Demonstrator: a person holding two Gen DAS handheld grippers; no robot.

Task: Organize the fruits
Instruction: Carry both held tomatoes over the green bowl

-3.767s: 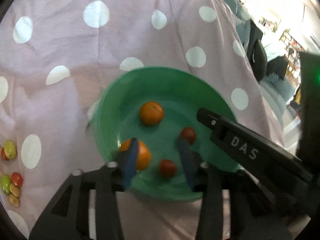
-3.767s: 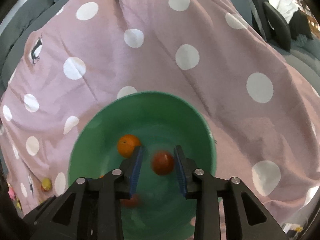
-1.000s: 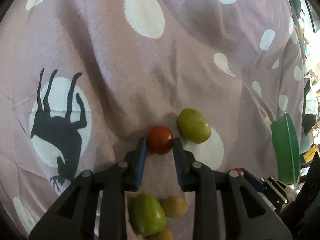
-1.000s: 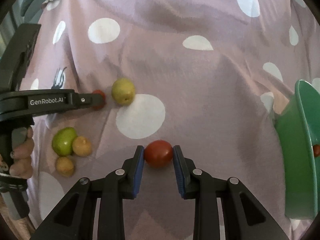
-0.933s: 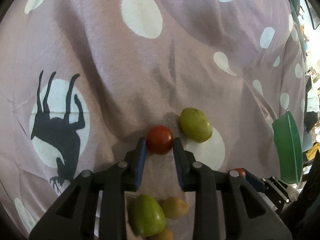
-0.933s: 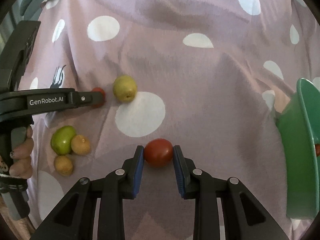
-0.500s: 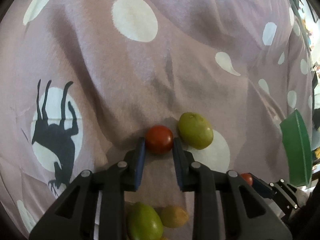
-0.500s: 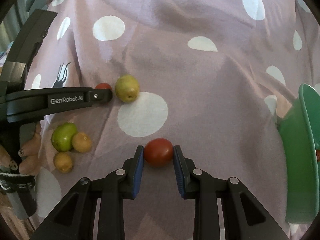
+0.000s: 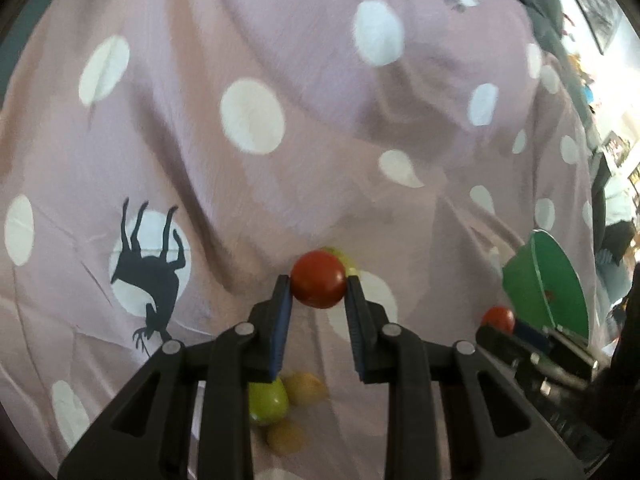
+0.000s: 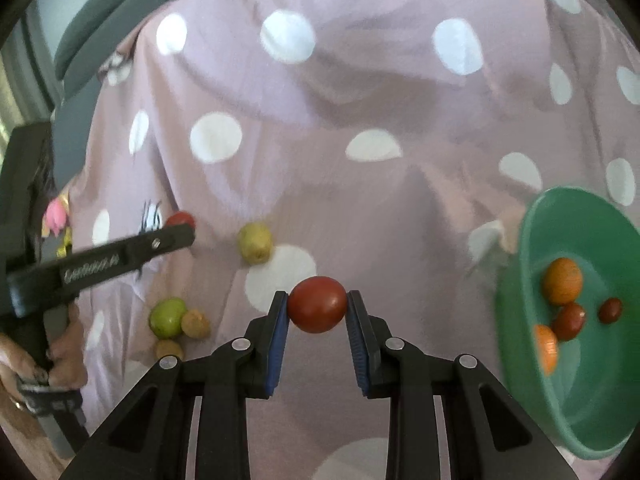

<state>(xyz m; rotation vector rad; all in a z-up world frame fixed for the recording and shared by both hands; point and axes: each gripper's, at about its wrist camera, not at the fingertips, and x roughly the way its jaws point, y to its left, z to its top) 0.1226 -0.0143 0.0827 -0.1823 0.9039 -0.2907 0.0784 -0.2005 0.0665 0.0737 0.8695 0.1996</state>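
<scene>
My left gripper (image 9: 319, 285) is shut on a red tomato (image 9: 318, 279) and holds it above the pink dotted cloth (image 9: 248, 60). My right gripper (image 10: 317, 305) is shut on another red tomato (image 10: 317, 304), also lifted off the cloth. A green bowl (image 10: 520, 264) at the right holds two oranges (image 10: 562, 281) and two small red fruits (image 10: 569, 321). The bowl shows at the right edge of the left wrist view (image 9: 560, 264). The left gripper appears in the right wrist view (image 10: 180, 228) at the left.
A yellow-green fruit (image 10: 255, 242) lies on the cloth by a white dot. A green fruit (image 10: 167, 317) and two brownish fruits (image 10: 195, 323) lie in a cluster at the lower left. A grey sofa back (image 10: 104, 40) rises behind the cloth.
Both grippers have lifted their tomatoes off the cloth and risen. The right view has swung toward the bowl, showing its contents.
</scene>
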